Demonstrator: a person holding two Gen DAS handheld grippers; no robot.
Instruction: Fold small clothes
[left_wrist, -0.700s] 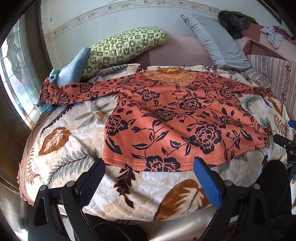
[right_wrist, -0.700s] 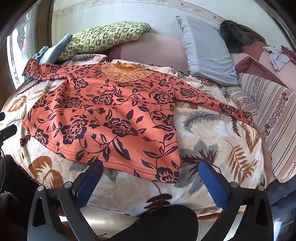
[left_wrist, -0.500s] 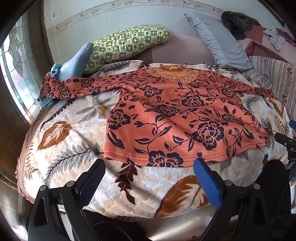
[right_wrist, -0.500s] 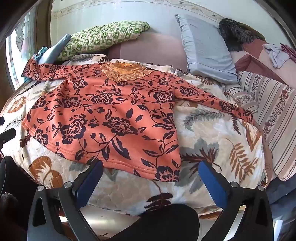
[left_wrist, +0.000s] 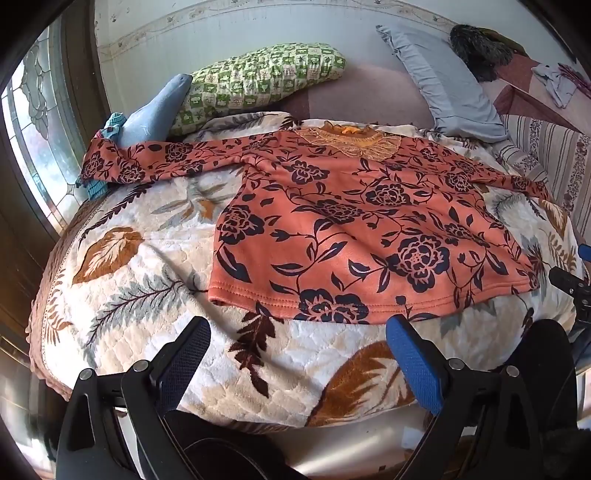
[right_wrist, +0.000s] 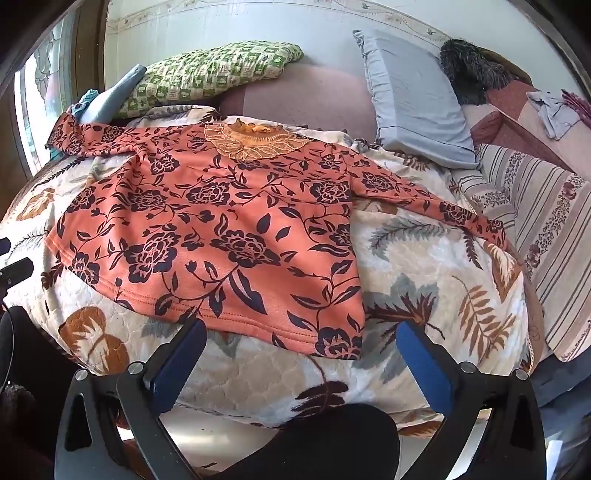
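Observation:
An orange long-sleeved top (left_wrist: 354, 236) (right_wrist: 221, 229) with dark flowers lies flat on the bed, neck toward the pillows, both sleeves stretched out sideways. Its hem faces me. My left gripper (left_wrist: 297, 328) hovers open over the bedspread just short of the hem's left half, nothing between its blue pads. My right gripper (right_wrist: 301, 332) stands open just short of the hem's right corner, also holding nothing. Part of the right gripper (left_wrist: 569, 280) shows at the right edge of the left wrist view.
The leaf-patterned bedspread (left_wrist: 122, 288) covers the bed. A green checked pillow (left_wrist: 258, 77), a blue-grey pillow (left_wrist: 443, 85) and a blue cushion (left_wrist: 155, 114) lie at the head. A window (left_wrist: 33, 140) is left; a striped cover (right_wrist: 546, 236) lies right.
Both views have shifted slightly; the top sits a little lower in the left wrist frame. The garment itself has not moved and both grippers stay open.

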